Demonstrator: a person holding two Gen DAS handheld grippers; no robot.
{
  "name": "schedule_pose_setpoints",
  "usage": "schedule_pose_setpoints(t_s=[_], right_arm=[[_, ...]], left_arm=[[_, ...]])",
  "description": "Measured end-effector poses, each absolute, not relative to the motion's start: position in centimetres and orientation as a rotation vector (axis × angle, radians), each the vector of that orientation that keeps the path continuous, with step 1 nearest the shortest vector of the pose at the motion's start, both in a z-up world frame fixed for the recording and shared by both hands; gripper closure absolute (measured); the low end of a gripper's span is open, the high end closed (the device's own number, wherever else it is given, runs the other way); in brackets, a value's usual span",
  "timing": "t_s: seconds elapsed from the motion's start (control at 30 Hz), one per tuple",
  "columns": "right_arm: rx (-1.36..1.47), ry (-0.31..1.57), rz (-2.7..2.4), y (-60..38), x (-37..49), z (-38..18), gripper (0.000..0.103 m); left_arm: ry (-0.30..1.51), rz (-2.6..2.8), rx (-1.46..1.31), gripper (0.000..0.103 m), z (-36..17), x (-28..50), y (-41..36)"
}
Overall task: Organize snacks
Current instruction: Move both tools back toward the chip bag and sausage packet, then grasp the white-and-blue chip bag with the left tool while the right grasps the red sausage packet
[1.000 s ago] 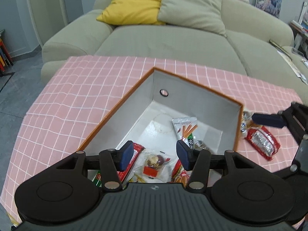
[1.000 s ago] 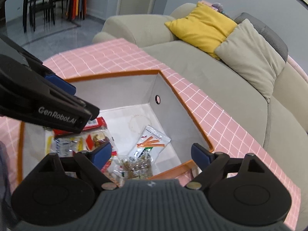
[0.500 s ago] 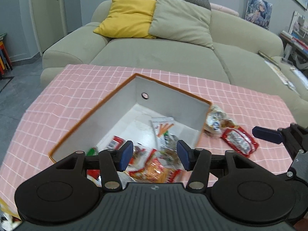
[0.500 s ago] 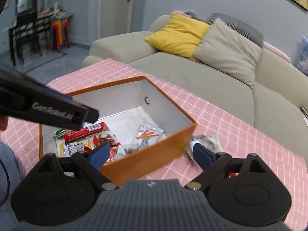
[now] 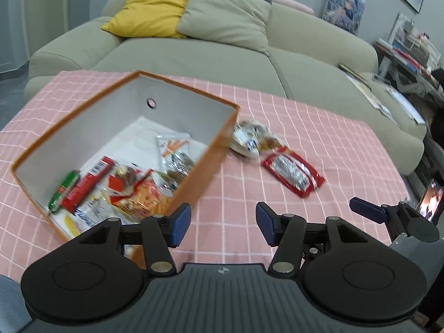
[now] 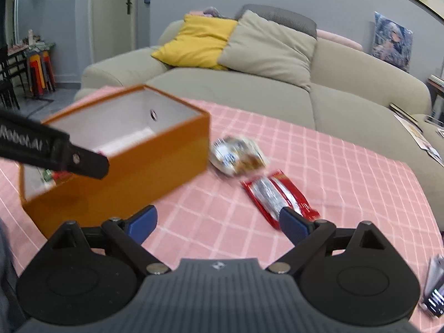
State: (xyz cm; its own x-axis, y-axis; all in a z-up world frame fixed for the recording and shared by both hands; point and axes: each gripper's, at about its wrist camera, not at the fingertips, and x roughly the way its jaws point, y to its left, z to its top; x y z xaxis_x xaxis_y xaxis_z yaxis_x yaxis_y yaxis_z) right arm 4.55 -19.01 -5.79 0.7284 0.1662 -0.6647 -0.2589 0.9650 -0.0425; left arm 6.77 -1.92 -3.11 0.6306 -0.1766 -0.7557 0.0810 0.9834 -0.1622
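An orange box [image 5: 211, 163] with a white inside stands on the pink checked tablecloth [image 5: 319, 144] and holds several snack packs. It also shows in the right wrist view [image 6: 155, 163]. A pale snack bag [image 5: 251, 140] and a red wrapped snack [image 5: 292, 173] lie on the cloth right of the box; both also show in the right wrist view, the bag [image 6: 237, 155] and the red snack [image 6: 277, 197]. My left gripper [image 5: 223, 226] is open and empty, near the box's front corner. My right gripper [image 6: 217, 223] is open and empty, just short of the red snack.
A beige sofa [image 5: 211, 52] with a yellow cushion [image 5: 151, 8] and a grey cushion runs behind the table. A phone [image 5: 428, 205] stands at the table's right edge. Papers lie on the sofa's right end. A door and stacked stools [image 6: 41, 69] are at far left.
Both grippers have pulled back from over the box and swung right. The two snacks on the cloth have come into fuller view. Both grippers stay open and empty.
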Motion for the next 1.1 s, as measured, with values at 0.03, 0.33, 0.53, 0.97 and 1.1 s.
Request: schedule_pose_setpoints(t_s=[0.03,0.33,0.53,0.97,1.1], right_arm=[[-0.145,0.722,0.228,-19.3,4.4,-6.2,0.011],[-0.164,0.748,0.193,-22.0,5.6,-8.7,0.011],[-0.187,0.766,0.172,-23.3,8.4,-9.9,0.011],[-0.244,0.814,0.199,-24.1,14.6,-12.7,0.011],[-0.235,0.821,0.194,-24.2,16.1,-13.1,0.011]], left_arm=[[0.881,-0.151,-0.111,0.04,-3.5,6.9,-2.3],[0.916,-0.222,-0.051,0.04,-6.3,8.2,-5.4],[0.894,-0.236,-0.022,0.04,-7.2,10.3,-6.3],[0.849,-0.215,-0.016,0.04,-8.8,16.9,-8.6],[0.861,-0.221,-0.032,0.039,-10.0,18.9,-9.5]])
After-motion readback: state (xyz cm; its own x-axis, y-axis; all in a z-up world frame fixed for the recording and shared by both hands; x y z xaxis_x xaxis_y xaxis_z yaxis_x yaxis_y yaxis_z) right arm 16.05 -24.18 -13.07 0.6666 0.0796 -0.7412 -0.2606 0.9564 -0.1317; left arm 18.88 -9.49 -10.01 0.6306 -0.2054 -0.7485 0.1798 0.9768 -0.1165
